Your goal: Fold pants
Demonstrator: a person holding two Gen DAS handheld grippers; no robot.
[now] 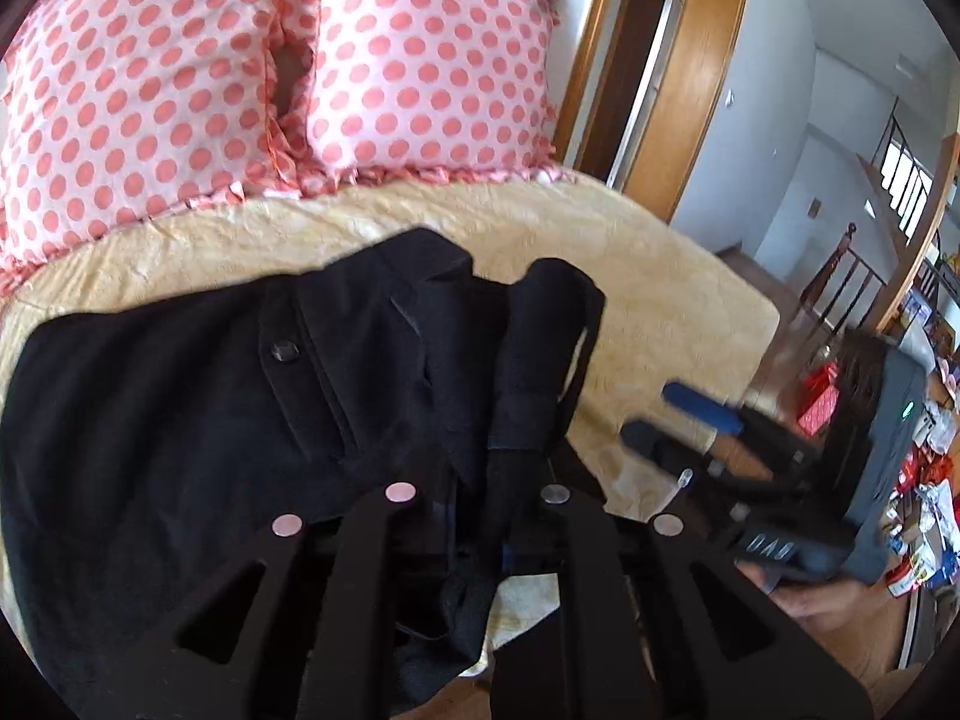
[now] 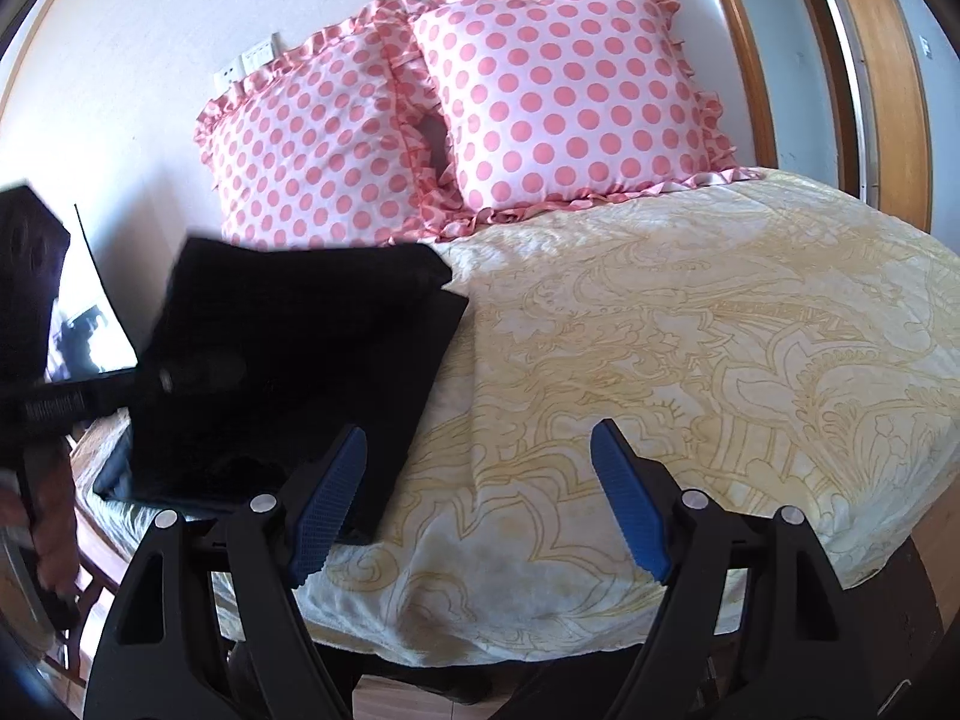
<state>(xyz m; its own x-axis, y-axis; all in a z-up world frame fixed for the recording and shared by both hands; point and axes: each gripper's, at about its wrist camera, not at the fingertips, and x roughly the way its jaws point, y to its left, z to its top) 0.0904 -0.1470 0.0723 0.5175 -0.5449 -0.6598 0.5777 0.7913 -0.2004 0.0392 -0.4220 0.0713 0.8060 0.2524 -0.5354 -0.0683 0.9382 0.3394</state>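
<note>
Your left gripper (image 1: 480, 498) is clamped on a bunch of the black pants (image 1: 210, 420), lifting it low in the frame. Your right gripper (image 2: 480, 498) hangs wide open, holding nothing, above the yellow bedspread (image 2: 690, 360). The pants look part-folded; next, probably lay that bunch flat and smooth it.

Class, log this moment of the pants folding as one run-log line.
left claw: shut on black pants | right claw: open, empty, above yellow bedspread | pants: partly folded
</note>
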